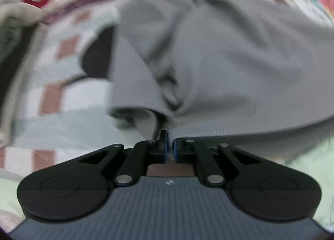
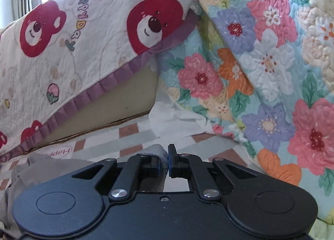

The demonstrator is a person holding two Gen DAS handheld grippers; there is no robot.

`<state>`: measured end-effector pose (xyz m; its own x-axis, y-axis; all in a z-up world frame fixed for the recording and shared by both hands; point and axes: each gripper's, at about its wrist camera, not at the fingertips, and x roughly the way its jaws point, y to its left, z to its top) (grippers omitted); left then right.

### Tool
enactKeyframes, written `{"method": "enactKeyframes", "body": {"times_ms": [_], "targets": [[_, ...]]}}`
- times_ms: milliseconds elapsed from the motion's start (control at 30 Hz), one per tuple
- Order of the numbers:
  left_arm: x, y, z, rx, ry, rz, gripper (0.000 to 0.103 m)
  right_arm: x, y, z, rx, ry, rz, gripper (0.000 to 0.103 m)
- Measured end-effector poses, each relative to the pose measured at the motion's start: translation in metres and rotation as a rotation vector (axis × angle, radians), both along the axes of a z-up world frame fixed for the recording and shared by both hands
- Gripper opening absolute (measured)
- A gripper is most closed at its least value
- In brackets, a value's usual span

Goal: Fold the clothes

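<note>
Both grippers were clamped down: the left gripper pinched a bunched edge of the grey garment spread over the checked bedsheet, while the right gripper gripped another grey fold beside the floral quilt.

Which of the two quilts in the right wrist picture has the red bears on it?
The cream quilt with the purple ruffled border, on the left. The other quilt, on the right, shows flowers, no bears.

left wrist: steep, close on grey garment | right wrist: shallower, toward quilts
</note>
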<state>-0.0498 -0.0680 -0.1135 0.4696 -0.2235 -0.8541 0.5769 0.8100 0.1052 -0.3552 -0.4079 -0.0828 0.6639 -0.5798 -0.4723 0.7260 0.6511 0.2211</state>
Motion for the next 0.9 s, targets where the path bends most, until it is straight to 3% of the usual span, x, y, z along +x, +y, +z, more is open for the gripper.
{"method": "enactKeyframes", "body": {"times_ms": [133,233,300,333,467,567,700,800,900], "targets": [[-0.003,0.050,0.076,-0.146,-0.130,0.092,0.005,-0.025,0.016,0.003,0.036,0.012,0.075,0.006],[0.005,0.098,0.113,-0.346,-0.041,0.144,0.005,-0.043,0.025,-0.008,0.158,-0.004,0.137,0.007],[0.012,0.116,0.114,-0.402,0.020,0.175,0.005,-0.049,0.030,-0.021,0.236,0.000,0.174,0.007],[0.015,0.119,0.109,-0.400,0.040,0.185,0.005,-0.047,0.034,-0.031,0.246,0.015,0.183,0.007],[0.016,0.102,0.074,-0.248,0.014,0.165,0.005,-0.016,0.040,-0.073,0.332,0.061,0.254,0.009],[0.018,0.087,0.048,-0.185,0.006,0.160,0.005,0.018,0.044,-0.090,0.381,0.113,0.385,0.009],[0.013,0.078,0.043,-0.123,-0.116,0.153,0.005,0.031,0.052,-0.076,0.279,0.158,0.435,0.008],[0.010,0.087,0.042,-0.131,-0.112,0.187,0.005,0.015,0.042,-0.057,0.226,0.162,0.376,0.008],[0.000,0.085,0.042,-0.118,-0.149,0.153,0.005,-0.012,0.034,-0.045,0.202,0.147,0.303,0.007]]}}
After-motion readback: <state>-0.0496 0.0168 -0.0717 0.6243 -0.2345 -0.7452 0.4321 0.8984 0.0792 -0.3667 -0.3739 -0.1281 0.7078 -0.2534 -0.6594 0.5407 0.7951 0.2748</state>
